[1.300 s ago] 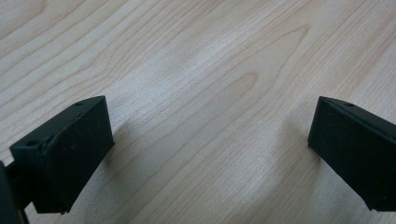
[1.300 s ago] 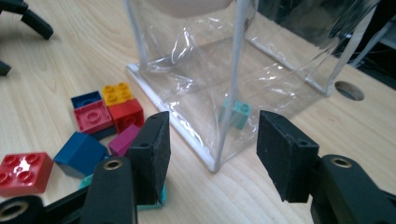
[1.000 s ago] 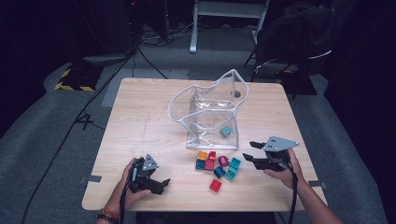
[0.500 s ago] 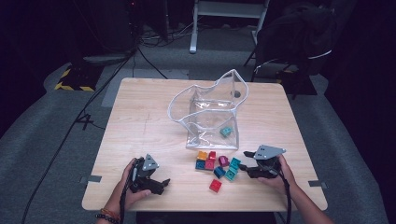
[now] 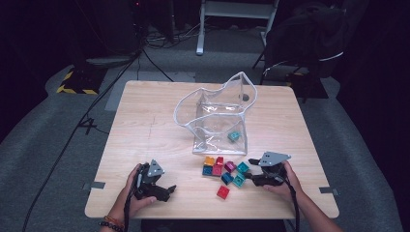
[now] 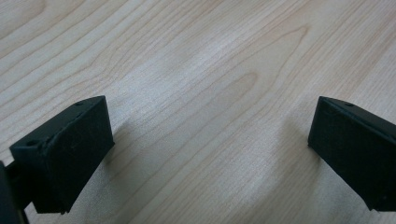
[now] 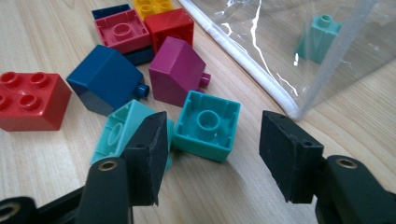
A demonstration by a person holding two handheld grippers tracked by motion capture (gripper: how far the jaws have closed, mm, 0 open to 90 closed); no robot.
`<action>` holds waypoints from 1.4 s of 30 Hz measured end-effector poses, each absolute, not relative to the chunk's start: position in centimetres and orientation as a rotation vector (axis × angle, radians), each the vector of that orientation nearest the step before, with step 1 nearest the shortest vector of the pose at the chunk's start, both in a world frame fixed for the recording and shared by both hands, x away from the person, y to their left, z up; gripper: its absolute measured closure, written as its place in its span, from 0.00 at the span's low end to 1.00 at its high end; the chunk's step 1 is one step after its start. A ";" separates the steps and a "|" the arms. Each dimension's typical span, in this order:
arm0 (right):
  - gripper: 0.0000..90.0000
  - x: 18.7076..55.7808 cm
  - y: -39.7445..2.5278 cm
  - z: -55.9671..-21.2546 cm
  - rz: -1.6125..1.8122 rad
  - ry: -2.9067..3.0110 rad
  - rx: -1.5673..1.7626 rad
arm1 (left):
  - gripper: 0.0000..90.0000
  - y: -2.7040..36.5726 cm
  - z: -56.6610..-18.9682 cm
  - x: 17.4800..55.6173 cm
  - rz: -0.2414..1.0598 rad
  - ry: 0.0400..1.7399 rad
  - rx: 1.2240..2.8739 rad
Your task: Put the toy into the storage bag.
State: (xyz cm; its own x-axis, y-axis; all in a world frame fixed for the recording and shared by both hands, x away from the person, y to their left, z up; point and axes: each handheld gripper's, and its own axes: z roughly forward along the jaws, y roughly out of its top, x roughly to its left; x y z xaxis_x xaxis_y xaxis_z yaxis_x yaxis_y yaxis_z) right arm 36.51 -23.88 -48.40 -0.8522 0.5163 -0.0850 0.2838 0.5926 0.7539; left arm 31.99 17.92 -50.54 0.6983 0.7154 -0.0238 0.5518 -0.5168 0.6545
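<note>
A pile of toy bricks [image 5: 223, 170] lies in front of a clear plastic bag [image 5: 217, 116] that holds one teal brick [image 5: 234, 136]. My right gripper [image 5: 249, 169] is open at the pile's right edge. In the right gripper view its jaws stand on either side of a teal brick [image 7: 206, 125] lying on its side, hollow face toward me; a second teal brick [image 7: 122, 133] is behind the left jaw. Purple [image 7: 178, 71], dark blue [image 7: 106, 79] and red [image 7: 30, 100] bricks lie beyond. My left gripper [image 5: 167, 191] rests open on bare wood near the table's front left.
The wooden table [image 5: 145, 121] has bare room on its left half and behind the bag. Its front edge is close behind both hands. Cables, a chair and a stand leg lie on the dark floor beyond the table.
My right gripper has moved down and left toward the pile, closing in on the teal brick. The left gripper has stayed put.
</note>
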 end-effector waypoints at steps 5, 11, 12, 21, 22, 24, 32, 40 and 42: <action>0.47 36.6 -23.4 -48.6 1.113 2.537 0.656 | 0.00 17.9 -50.5 32.0 0.329 0.963 2.258; 0.48 37.0 -23.0 -49.2 1.098 2.547 0.679 | 0.00 17.9 -50.5 32.0 0.329 0.963 2.258; 0.48 37.1 -22.9 -49.3 1.098 2.550 0.685 | 0.00 17.9 -50.5 32.0 0.329 0.963 2.258; 0.64 37.4 -22.9 -49.8 1.100 2.547 0.720 | 0.00 17.9 -50.5 32.0 0.329 0.963 2.258; 0.65 37.4 -22.9 -49.8 1.097 2.545 0.718 | 0.00 17.9 -50.5 32.0 0.329 0.963 2.258; 0.66 37.4 -23.0 -49.8 1.102 2.538 0.717 | 0.00 17.9 -50.5 32.0 0.329 0.963 2.258; 0.66 37.2 -24.4 -49.0 1.135 2.490 0.734 | 0.00 17.9 -50.5 32.0 0.329 0.963 2.258; 0.66 37.1 -26.0 -47.5 1.176 2.432 0.749 | 0.00 17.9 -50.5 32.0 0.329 0.963 2.258; 0.66 37.1 -26.4 -47.1 1.188 2.418 0.755 | 0.00 17.9 -50.5 32.0 0.329 0.963 2.258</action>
